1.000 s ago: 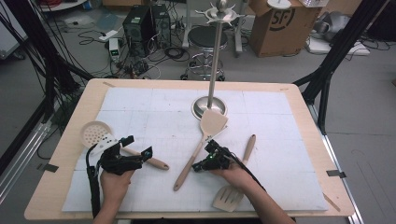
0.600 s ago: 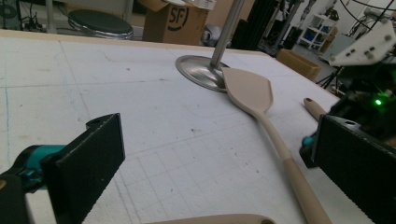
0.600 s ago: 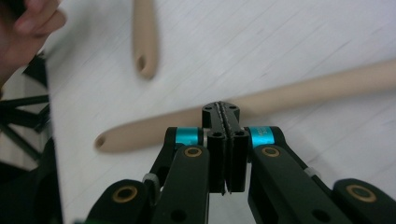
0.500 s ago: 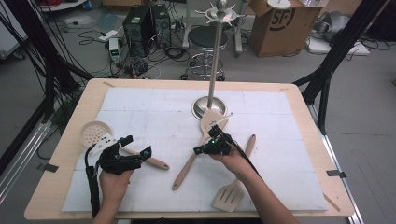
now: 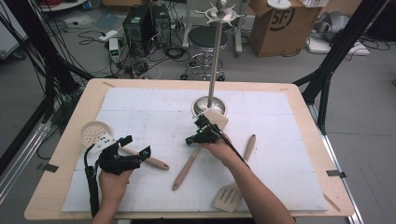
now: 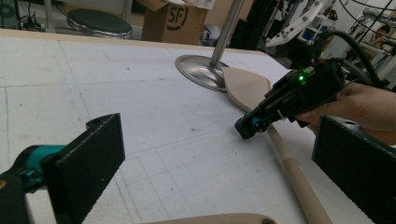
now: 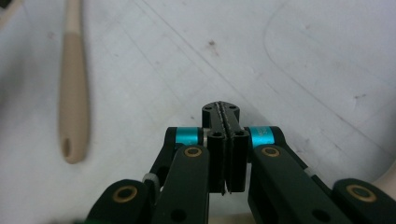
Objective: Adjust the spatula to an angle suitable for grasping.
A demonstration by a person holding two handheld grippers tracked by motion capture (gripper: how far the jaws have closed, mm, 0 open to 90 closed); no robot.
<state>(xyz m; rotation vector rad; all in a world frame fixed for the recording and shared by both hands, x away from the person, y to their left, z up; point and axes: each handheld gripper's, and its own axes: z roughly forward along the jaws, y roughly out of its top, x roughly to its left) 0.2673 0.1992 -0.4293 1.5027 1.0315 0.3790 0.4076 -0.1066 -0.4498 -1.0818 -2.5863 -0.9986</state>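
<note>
The right hand [image 5: 219, 148] hides part of the wooden spatula [image 5: 198, 149]; the slotted turner [image 5: 229, 198] is blurred.

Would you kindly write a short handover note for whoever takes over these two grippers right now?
Right gripper: jaws shut, nothing visible between them, over the long wooden spatula, whose blade lies by the stand's base.
Left gripper: jaws open, holding nothing, at the handle of the slotted spoon.
Short wooden handle and slotted turner lie to the right.
Done: nothing hung on the stand.
Left: probably grasping and hanging the utensils.
</note>
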